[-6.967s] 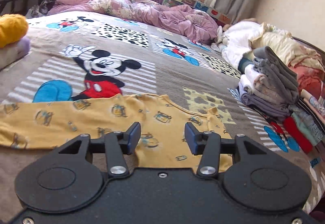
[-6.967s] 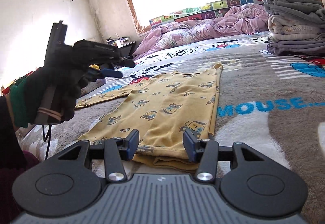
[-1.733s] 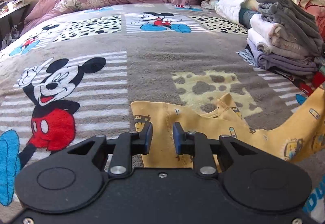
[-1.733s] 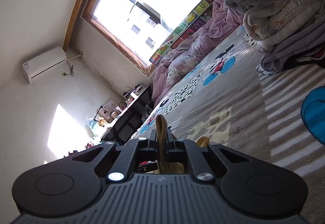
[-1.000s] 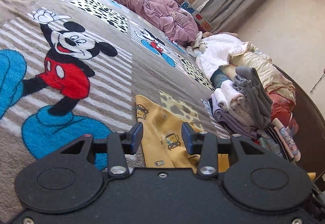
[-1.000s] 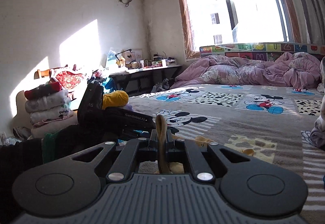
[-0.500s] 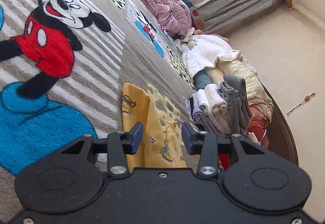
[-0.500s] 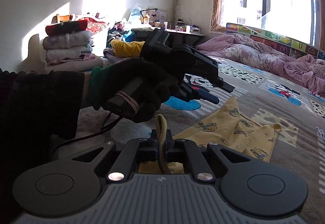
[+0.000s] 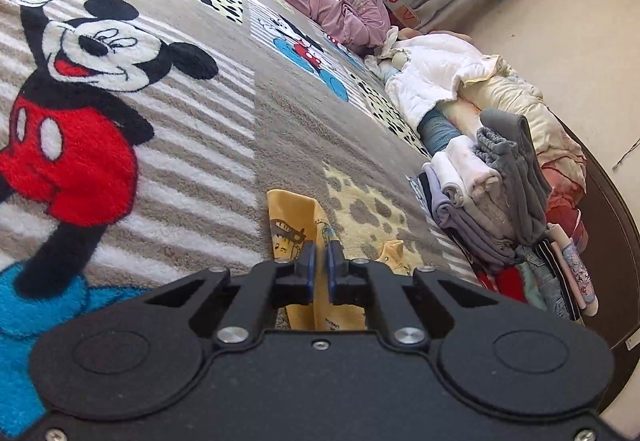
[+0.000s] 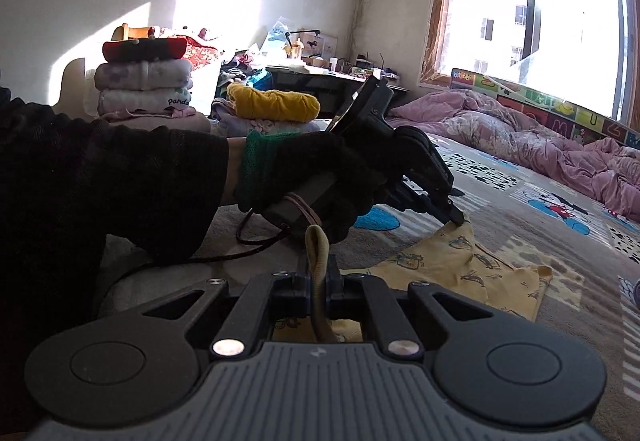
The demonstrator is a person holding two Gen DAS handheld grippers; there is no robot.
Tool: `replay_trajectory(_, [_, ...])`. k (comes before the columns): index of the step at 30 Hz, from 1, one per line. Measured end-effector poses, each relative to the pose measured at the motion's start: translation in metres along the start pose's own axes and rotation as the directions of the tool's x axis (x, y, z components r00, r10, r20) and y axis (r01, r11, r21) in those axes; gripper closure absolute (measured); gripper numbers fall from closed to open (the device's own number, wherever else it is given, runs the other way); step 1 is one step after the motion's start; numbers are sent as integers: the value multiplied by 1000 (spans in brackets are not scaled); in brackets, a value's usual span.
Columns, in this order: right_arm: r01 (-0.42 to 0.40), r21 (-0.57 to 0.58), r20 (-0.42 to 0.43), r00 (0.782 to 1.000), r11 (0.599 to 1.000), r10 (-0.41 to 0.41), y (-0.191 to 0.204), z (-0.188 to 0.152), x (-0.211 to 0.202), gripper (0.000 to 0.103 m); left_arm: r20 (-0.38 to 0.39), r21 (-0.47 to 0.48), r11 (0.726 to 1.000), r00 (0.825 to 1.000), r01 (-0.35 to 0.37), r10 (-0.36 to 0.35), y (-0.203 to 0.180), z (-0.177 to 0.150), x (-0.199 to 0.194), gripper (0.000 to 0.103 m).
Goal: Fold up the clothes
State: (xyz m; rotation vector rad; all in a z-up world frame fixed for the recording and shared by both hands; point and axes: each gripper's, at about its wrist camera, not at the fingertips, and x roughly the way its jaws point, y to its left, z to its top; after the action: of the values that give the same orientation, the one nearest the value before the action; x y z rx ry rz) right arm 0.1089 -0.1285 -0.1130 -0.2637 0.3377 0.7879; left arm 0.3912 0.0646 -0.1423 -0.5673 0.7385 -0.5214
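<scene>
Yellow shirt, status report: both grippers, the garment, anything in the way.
Left gripper just closed, pinching the yellow shirt. Right gripper shut on a bunched edge of it. Shirt partly folded on the blanket. Folded stack sits apart; nothing in the way.

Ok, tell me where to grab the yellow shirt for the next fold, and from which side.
Grip the thin edges, coming in low along the blanket: the yellow shirt lies flat, so only its rims offer a pinch. The right gripper is shut on a folded edge; the left gripper, whose jaws have just been closing, pinches the corner nearest it. Probably keep both.
</scene>
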Motion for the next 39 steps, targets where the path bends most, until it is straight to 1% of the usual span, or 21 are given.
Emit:
replay_trajectory(3, [-25,36,-19,999,999,26,0,-3,4,94,21,-8,1000,1000,17,-17,1,2,-4,103])
replay_trajectory(7, [43,-24,47,998,999,-41,7,4,-2,94,67,-18,999,997,47,-46,0,6,-13,103])
replay_trajectory(9, [24,-24,-47,999,999,-25,5,-3,12,94,66,-20,999,997,44,-43,0,6,-12,103])
replay_trajectory(10, [7,-11,-108,994,1000,-8,3,-9,21,94,58,-20,999,998,35,-34,0,5,-10,103])
replay_trajectory(11, [-25,18,-151,988,1000,28,1,-13,25,90,49,-19,1000,999,25,-24,0,5,-8,103])
replay_trajectory(12, [-62,45,-158,985,997,69,-3,-13,22,90,34,-19,1000,999,10,-9,-1,4,-5,103])
replay_trajectory(13, [-100,70,-154,982,993,110,-6,-13,18,84,18,-18,1000,1000,17,-17,-1,4,-4,103])
replay_trajectory(14, [-148,91,-158,974,985,161,-11,-10,14,72,0,-17,999,1000,30,-30,-1,4,-3,103])
replay_trajectory(15, [-187,106,-161,966,977,203,-17,-7,9,65,-5,-13,1000,1000,20,-21,-2,4,-3,103])
replay_trajectory(16, [-218,116,-155,960,969,234,-24,-5,2,60,-6,-9,1000,1000,5,-6,-2,4,-4,103])
replay_trajectory(17, [-232,133,-144,957,964,251,-33,-2,-5,61,-9,-2,1000,1000,2,-2,-3,4,-4,103])
replay_trajectory(20, [-147,267,-55,984,953,167,-71,5,-16,60,-11,-18,1000,1000,7,-7,0,3,-3,101])
replay_trajectory(22, [-22,339,-53,998,940,42,-95,6,-4,60,-9,-24,1000,1000,12,-12,2,3,-2,101])
replay_trajectory(25, [142,383,-103,989,913,-111,-128,3,25,60,-5,-25,1000,1000,14,-14,2,2,-1,101])
replay_trajectory(28, [183,457,-159,980,870,-122,-150,-8,51,61,2,-21,999,1000,28,-28,1,2,-1,101])
replay_trajectory(29, [177,475,-168,980,862,-108,-154,-12,58,68,8,-14,1000,1000,28,-28,0,1,-1,101])
replay_trajectory(31, [171,474,-187,978,864,-91,-159,-20,70,96,24,-8,1000,999,21,-21,-1,1,-2,103])
replay_trajectory(34, [161,546,-167,983,822,-82,-168,-26,67,97,38,-44,999,999,-1,2,5,1,-3,103])
replay_trajectory(35, [154,573,-165,984,805,-71,-171,-28,67,97,20,-63,998,1000,-14,15,9,1,-1,103])
replay_trajectory(37, [155,591,-167,984,792,-68,-171,-31,65,96,-5,-74,997,999,-37,37,11,-1,4,103])
replay_trajectory(39, [177,581,-171,981,794,-94,-168,-31,63,94,-22,-75,996,999,-42,41,13,-2,6,103])
